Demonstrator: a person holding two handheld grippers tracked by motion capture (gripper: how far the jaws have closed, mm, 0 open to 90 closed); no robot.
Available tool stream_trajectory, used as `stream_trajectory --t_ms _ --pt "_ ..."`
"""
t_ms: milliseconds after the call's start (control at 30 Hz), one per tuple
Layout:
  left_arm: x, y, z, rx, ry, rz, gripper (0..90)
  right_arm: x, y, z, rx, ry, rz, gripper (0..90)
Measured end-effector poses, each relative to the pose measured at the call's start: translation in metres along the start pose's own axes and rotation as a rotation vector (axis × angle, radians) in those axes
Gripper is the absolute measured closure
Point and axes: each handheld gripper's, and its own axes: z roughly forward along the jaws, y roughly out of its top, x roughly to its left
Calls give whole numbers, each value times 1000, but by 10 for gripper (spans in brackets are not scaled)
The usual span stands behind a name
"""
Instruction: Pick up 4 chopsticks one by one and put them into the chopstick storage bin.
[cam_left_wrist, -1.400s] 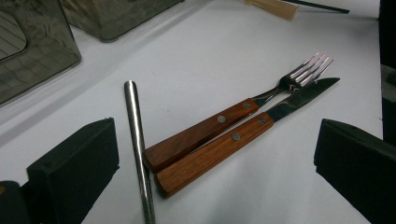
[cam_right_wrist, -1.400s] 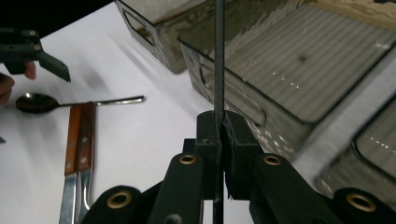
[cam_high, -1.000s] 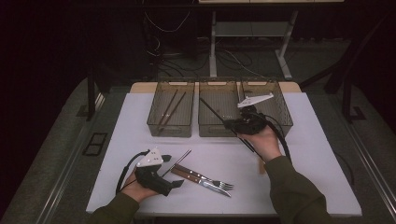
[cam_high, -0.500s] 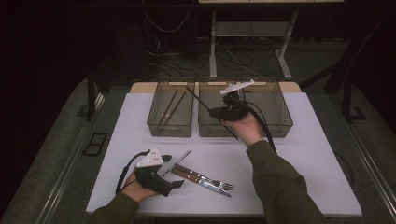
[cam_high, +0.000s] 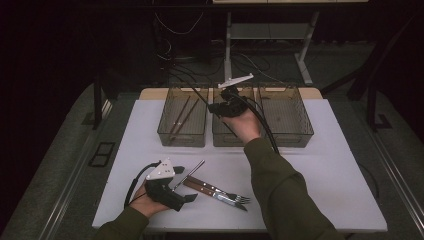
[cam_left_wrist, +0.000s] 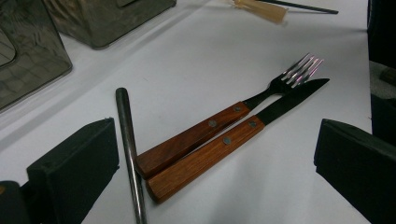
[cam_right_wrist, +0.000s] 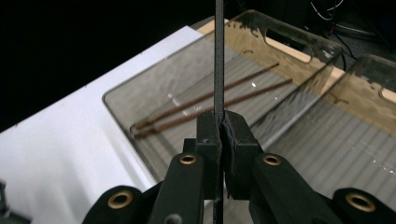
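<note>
step: cutlery is being sorted into bins | right gripper (cam_right_wrist: 219, 135) is clamped on a dark chopstick (cam_right_wrist: 218, 56), held above the far-left bin (cam_high: 183, 121) where two brown chopsticks (cam_right_wrist: 210, 100) are already laid | left gripper (cam_left_wrist: 210, 158) is spread wide near the fork (cam_left_wrist: 243, 109), knife (cam_left_wrist: 233, 144) and metal rod (cam_left_wrist: 128, 149), left unsorted on the near table (cam_high: 320, 170)

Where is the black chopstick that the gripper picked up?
The thin black chopstick is pinched in the right gripper, held above the left smoky clear plastic bin, where two brown wooden chopsticks lie.
</note>
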Motion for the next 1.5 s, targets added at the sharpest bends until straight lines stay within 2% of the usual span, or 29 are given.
stream_trajectory --t_ms 467,700,833,1200,1433,1500 --pt "1 0 1 -8 -7 4 0 10 31 55 -21 -25 5 857" --pt "1 0 1 -8 -16 14 0 18 38 80 -20 -39 8 857" --pt "1 1 1 -10 -20 17 0 22 39 93 -27 -35 17 857" --pt "-1 1 -1 -1 -30 25 0 29 26 120 10 -30 26 856" --pt "-1 1 0 -3 -32 29 0 28 17 128 95 -80 32 845" --pt "-1 1 0 0 -32 30 0 29 17 128 105 -106 17 766"
